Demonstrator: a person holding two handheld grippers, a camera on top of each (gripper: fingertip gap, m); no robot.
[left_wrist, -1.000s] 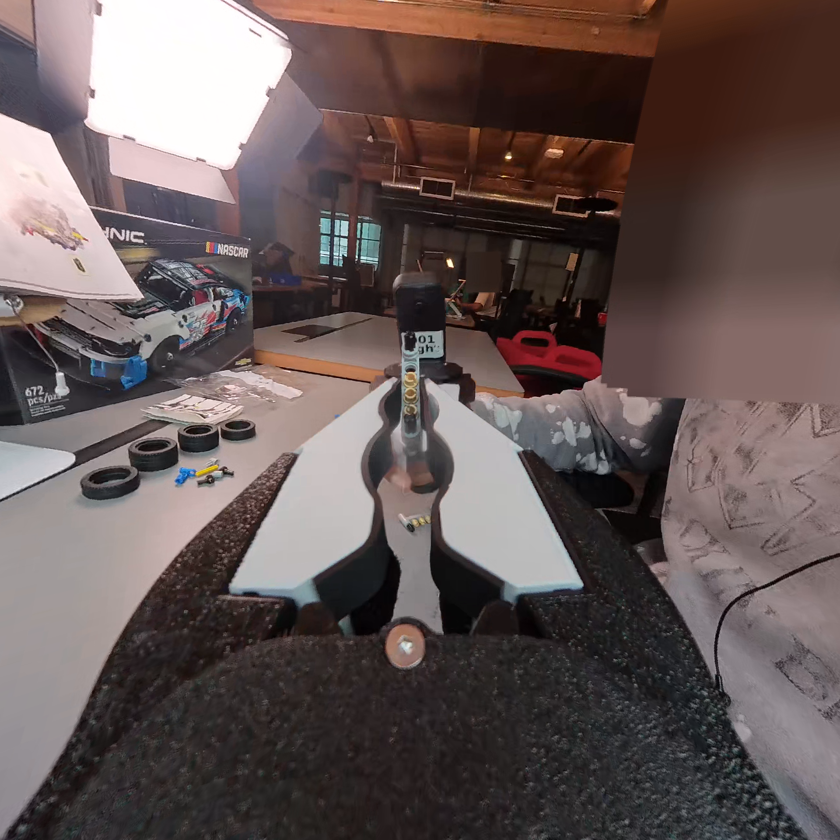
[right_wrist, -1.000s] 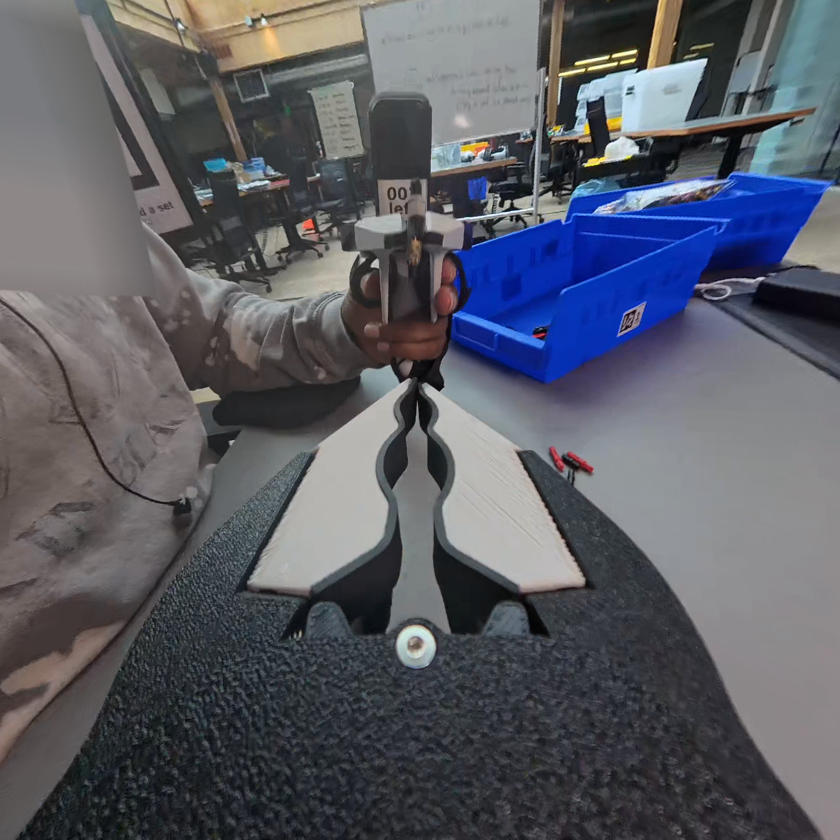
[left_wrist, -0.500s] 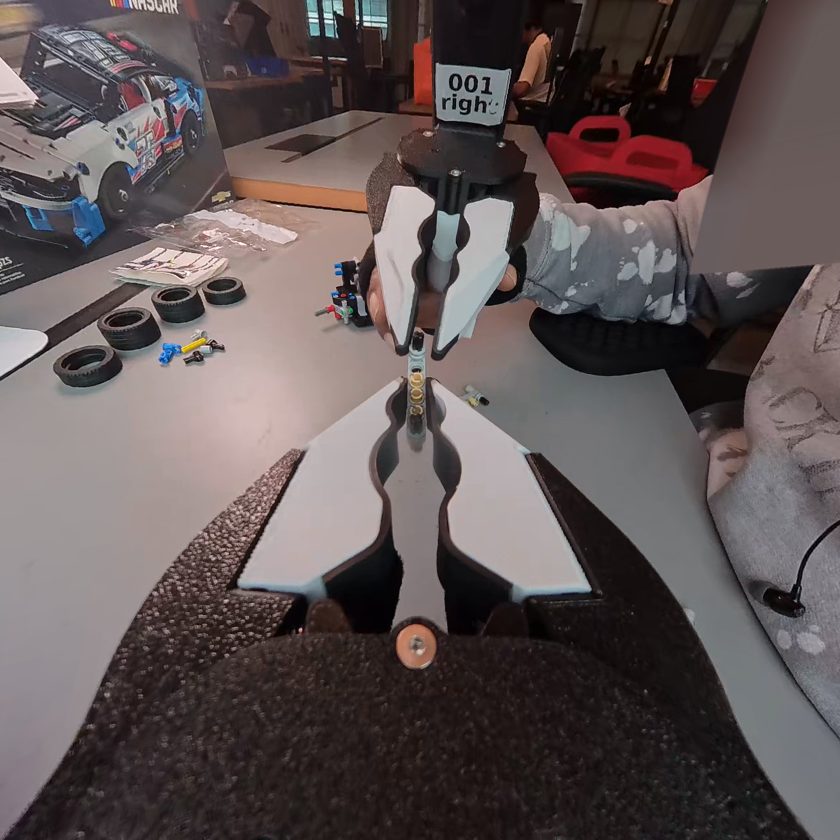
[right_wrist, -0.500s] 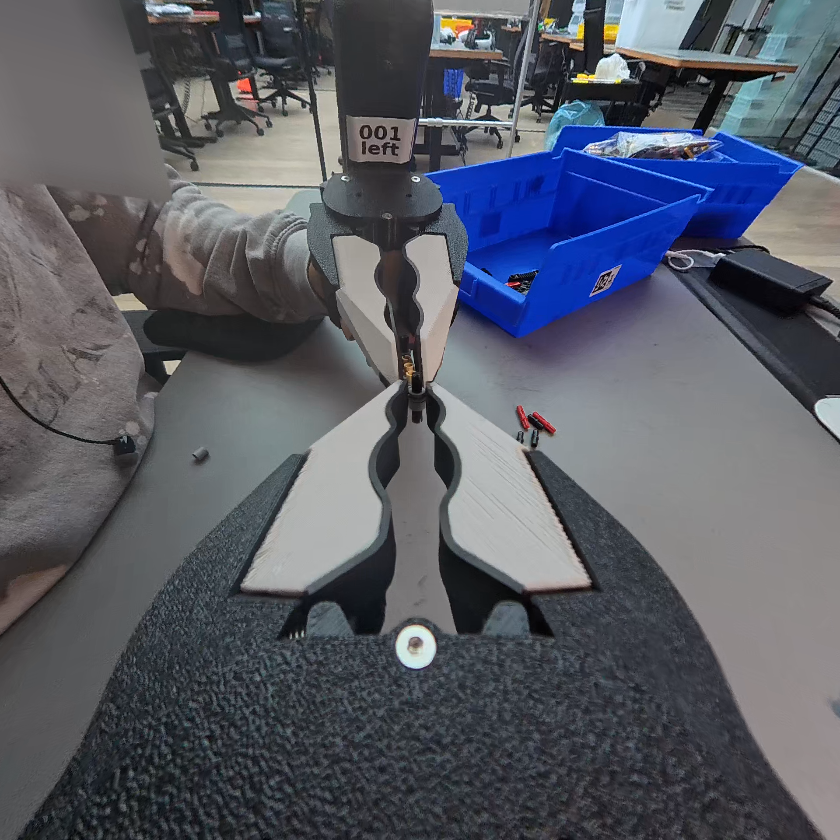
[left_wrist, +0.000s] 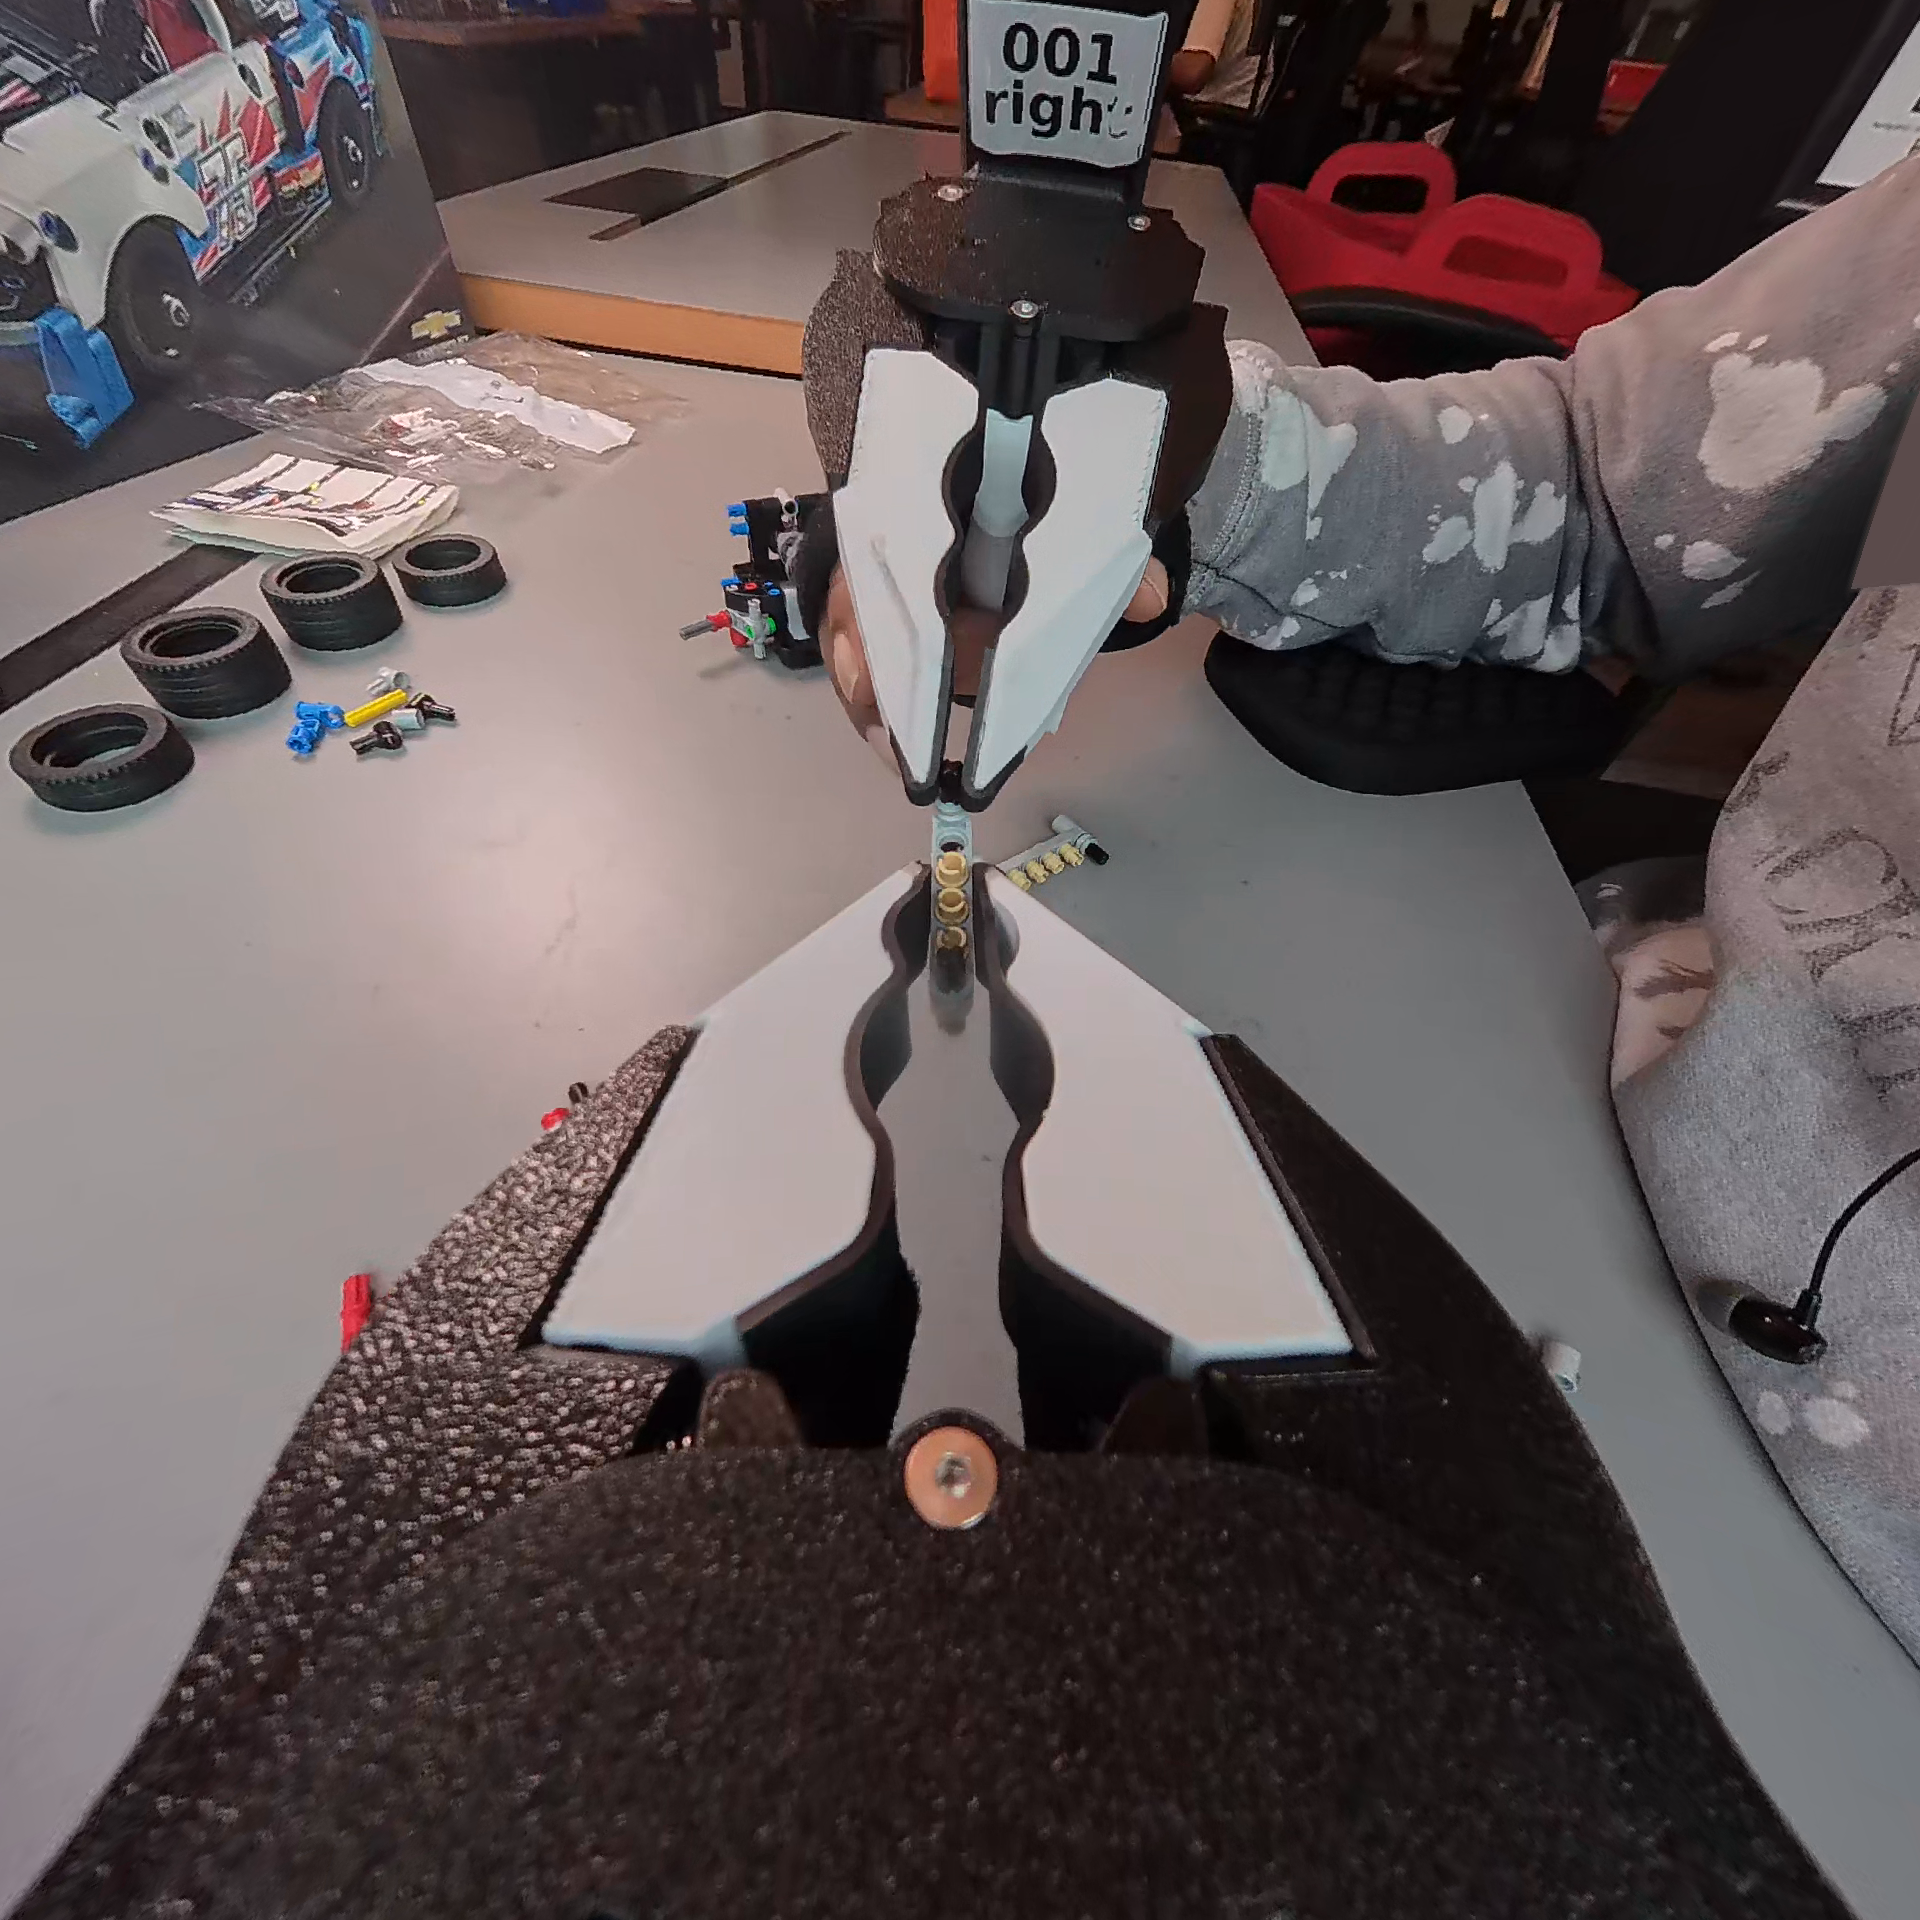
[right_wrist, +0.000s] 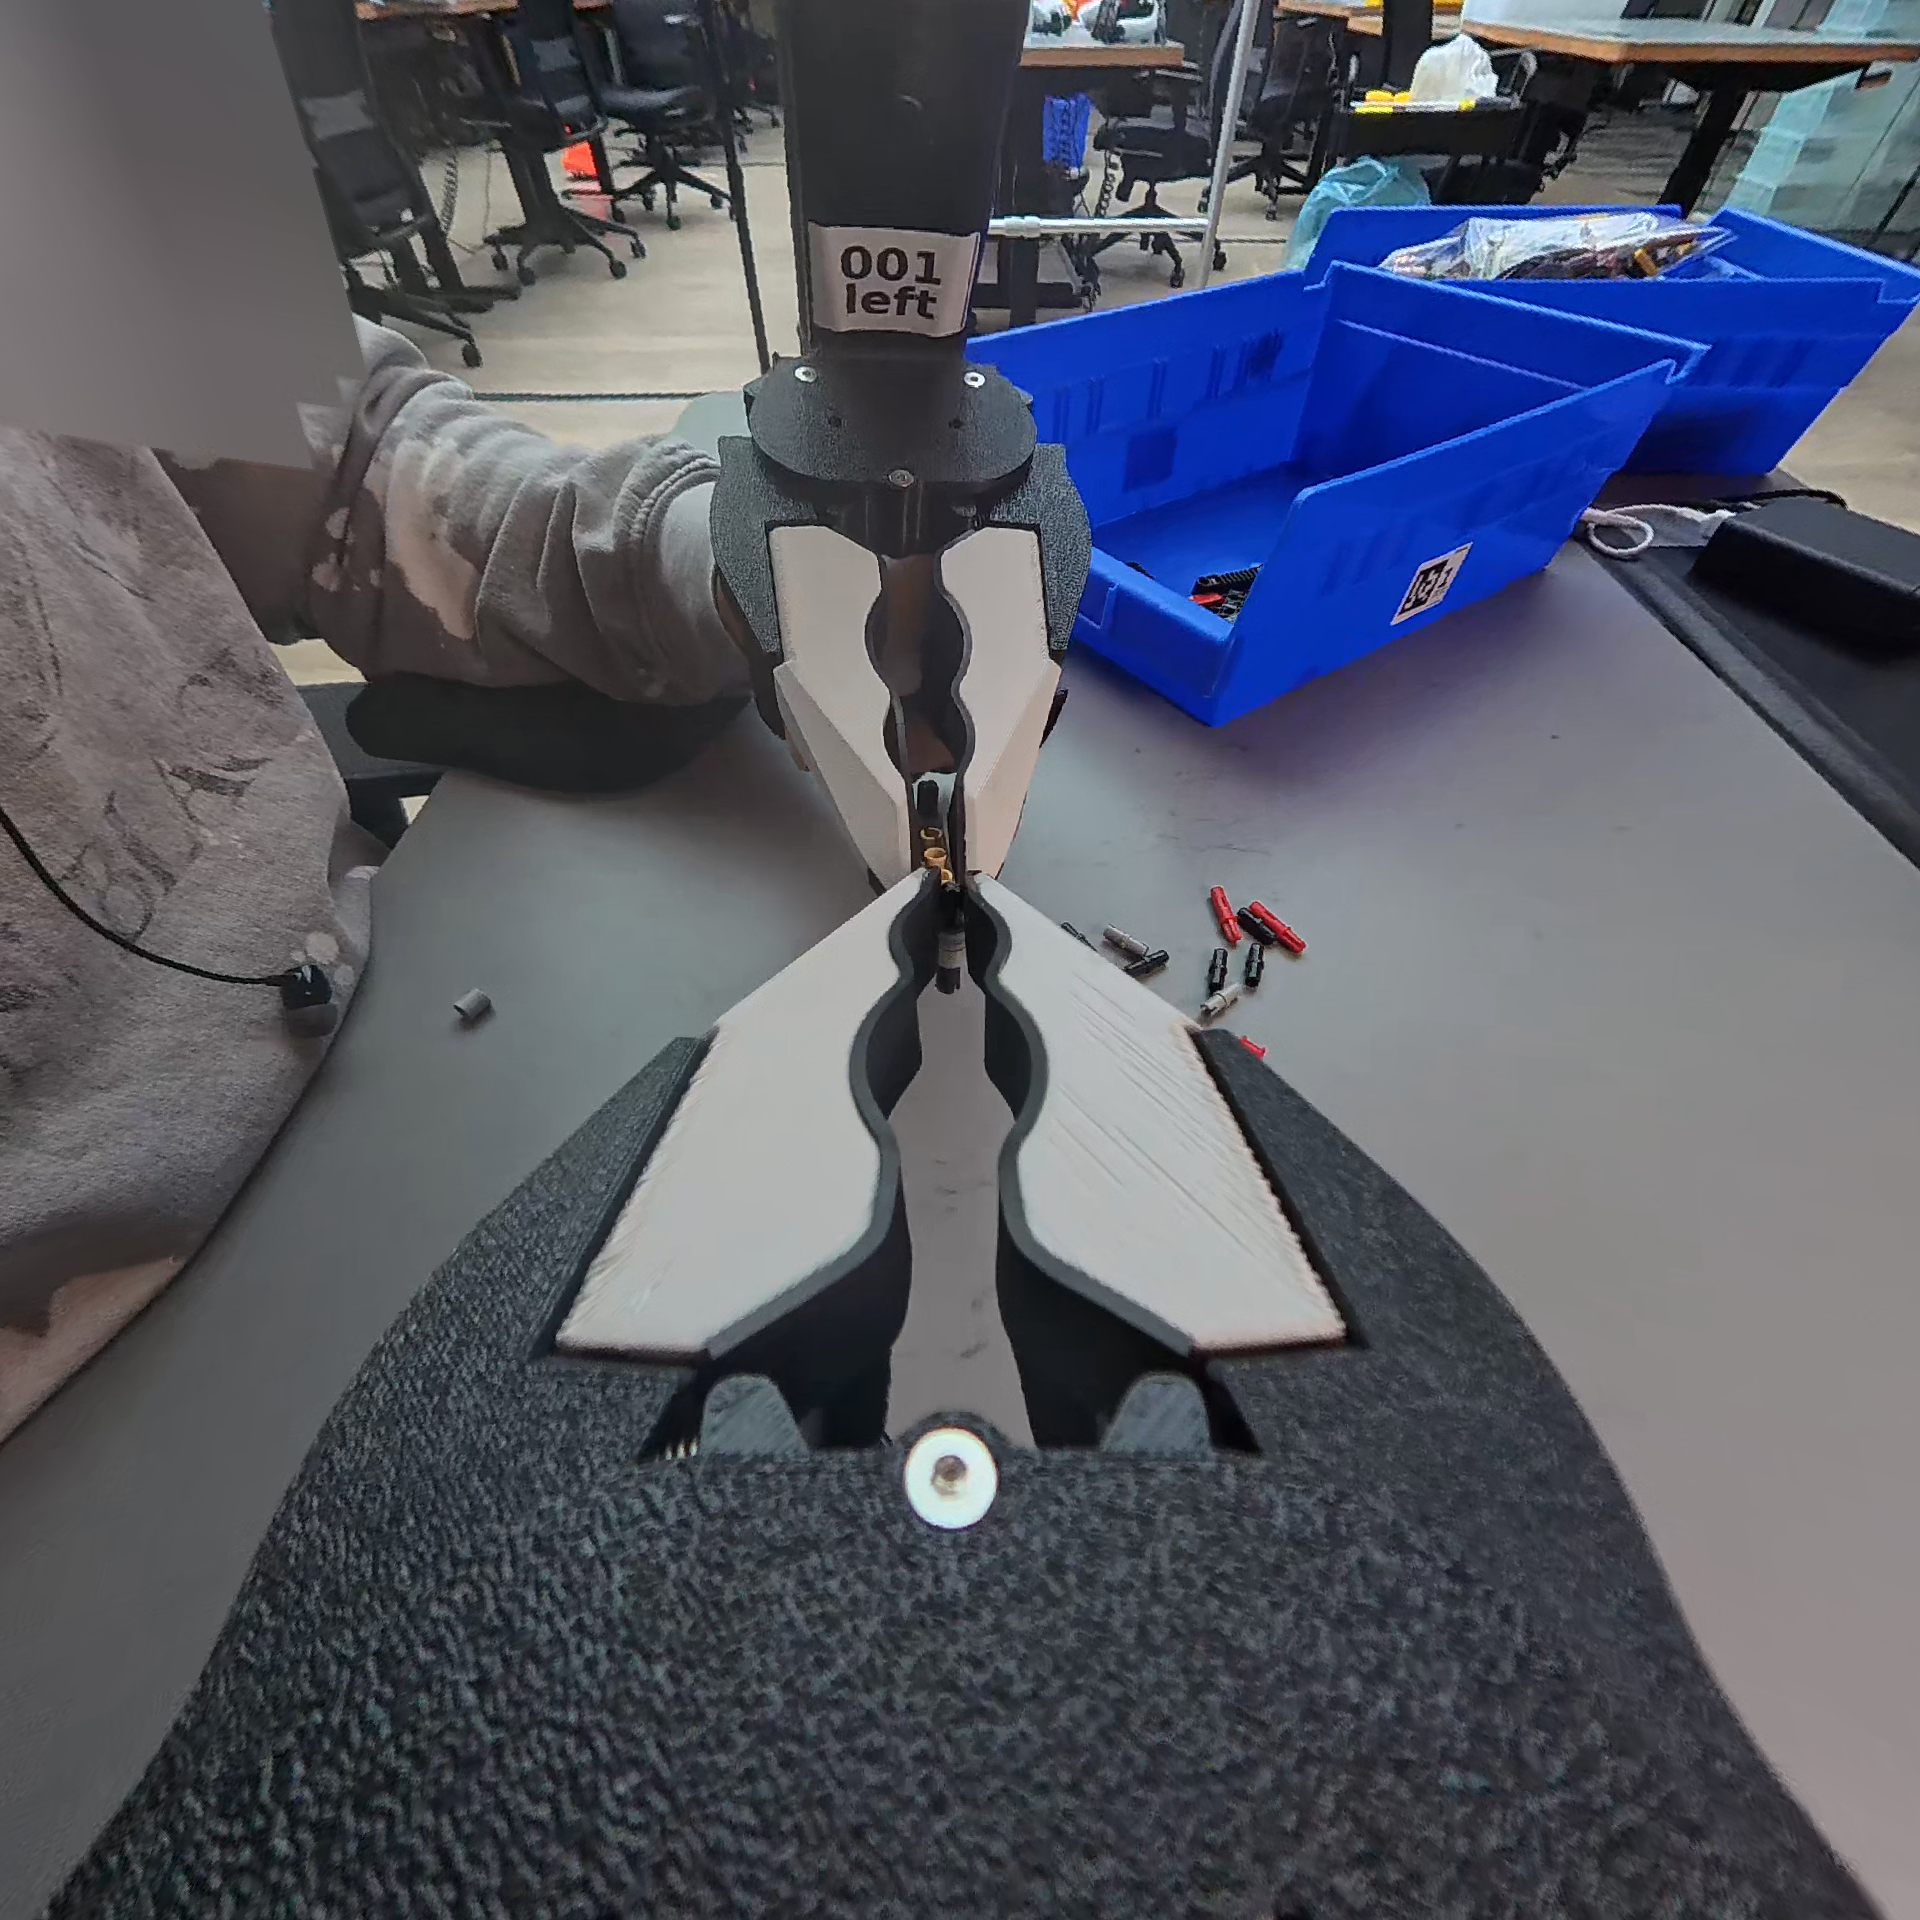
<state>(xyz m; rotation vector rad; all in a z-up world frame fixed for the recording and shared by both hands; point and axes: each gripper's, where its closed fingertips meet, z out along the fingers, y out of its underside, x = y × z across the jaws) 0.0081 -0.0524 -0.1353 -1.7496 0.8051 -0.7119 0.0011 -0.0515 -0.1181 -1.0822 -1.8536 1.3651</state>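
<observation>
My left gripper (left_wrist: 951, 883) is shut on a slim light-grey beam (left_wrist: 950, 831) with tan pins (left_wrist: 951, 899) in its holes, held above the grey table (left_wrist: 416, 987). My right gripper (right_wrist: 945, 894) is shut on a small black pin (right_wrist: 948, 948). The two grippers face each other tip to tip. In the left wrist view the right gripper (left_wrist: 948, 792) holds the black pin (left_wrist: 949, 773) right at the beam's far end. In the right wrist view the left gripper (right_wrist: 935, 862) shows the beam's tan pins (right_wrist: 933, 847) at my fingertips.
Left side: several black tyres (left_wrist: 203, 665), small loose parts (left_wrist: 364, 717), a sticker sheet (left_wrist: 312, 509), a plastic bag (left_wrist: 457, 405), a small assembly (left_wrist: 764, 613), a car-picture box (left_wrist: 156, 208), another pinned beam (left_wrist: 1055, 857). Right side: blue bins (right_wrist: 1351, 520), red and black pins (right_wrist: 1236, 945), a grey sleeve piece (right_wrist: 473, 1005). My left and right fingertips are right by each other.
Both grippers tilted down toward the table and came together. The gap between their tips closed, and the black pin now sits at the end of the beam.
</observation>
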